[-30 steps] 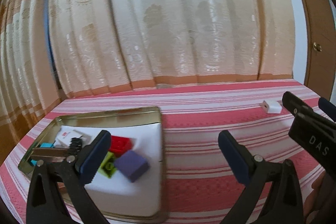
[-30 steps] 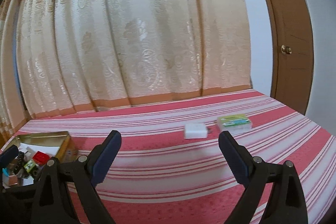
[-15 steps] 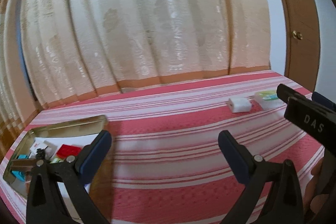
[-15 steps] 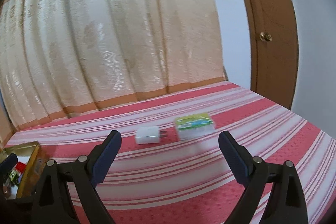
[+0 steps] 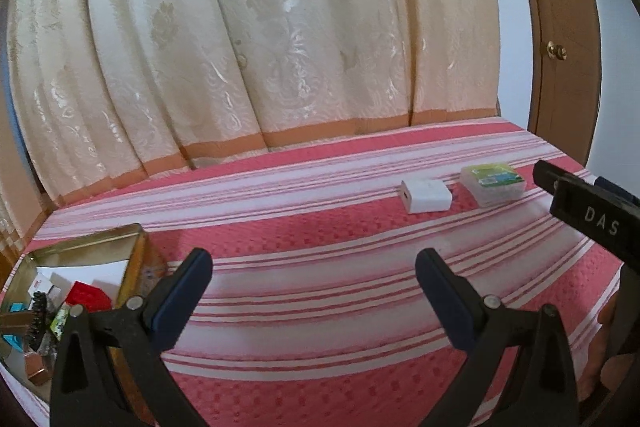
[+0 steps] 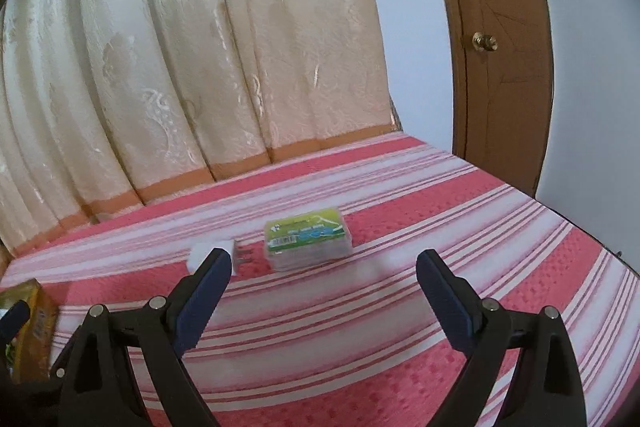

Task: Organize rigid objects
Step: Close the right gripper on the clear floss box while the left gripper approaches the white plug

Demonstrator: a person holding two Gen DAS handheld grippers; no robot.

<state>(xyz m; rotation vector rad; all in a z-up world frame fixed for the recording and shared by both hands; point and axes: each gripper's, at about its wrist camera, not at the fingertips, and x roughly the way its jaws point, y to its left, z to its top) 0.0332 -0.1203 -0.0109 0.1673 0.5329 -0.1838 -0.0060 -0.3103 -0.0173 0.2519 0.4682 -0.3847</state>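
White plastic marks the charger (image 5: pixel 426 195), which lies on the red and white striped cloth (image 5: pixel 320 247) toward the far right, its metal prongs pointing right at the clear box (image 5: pixel 493 183) with the green label just beside it. From your right gripper's camera that box (image 6: pixel 308 240) sits ahead and a little left of centre, and the charger (image 6: pixel 208 254) is partly hidden behind the left finger.

Your right gripper (image 6: pixel 323 293) has its jaws spread wide with nothing between them, and it is low over the cloth, near the box but not touching it. Your left gripper (image 5: pixel 314 291) is also wide and holds nothing; the cloth shows bare between its blue pads (image 5: pixel 182 297). The body of the right gripper (image 5: pixel 592 219) juts in at the right edge of the left view.

At the near left stands the gold tin (image 5: pixel 86 249), well apart from the charger and box. Inside it you can see a red block (image 5: pixel 88 295), something white, a bit of light blue and a few other small pieces too crowded to tell. Its outer corner (image 6: pixel 36 311) shows at the left edge of the right view.

Behind the cloth hangs a cream patterned curtain (image 5: pixel 248 39), and a brown wooden door (image 6: pixel 496 39) with a brass knob stands at the far right.
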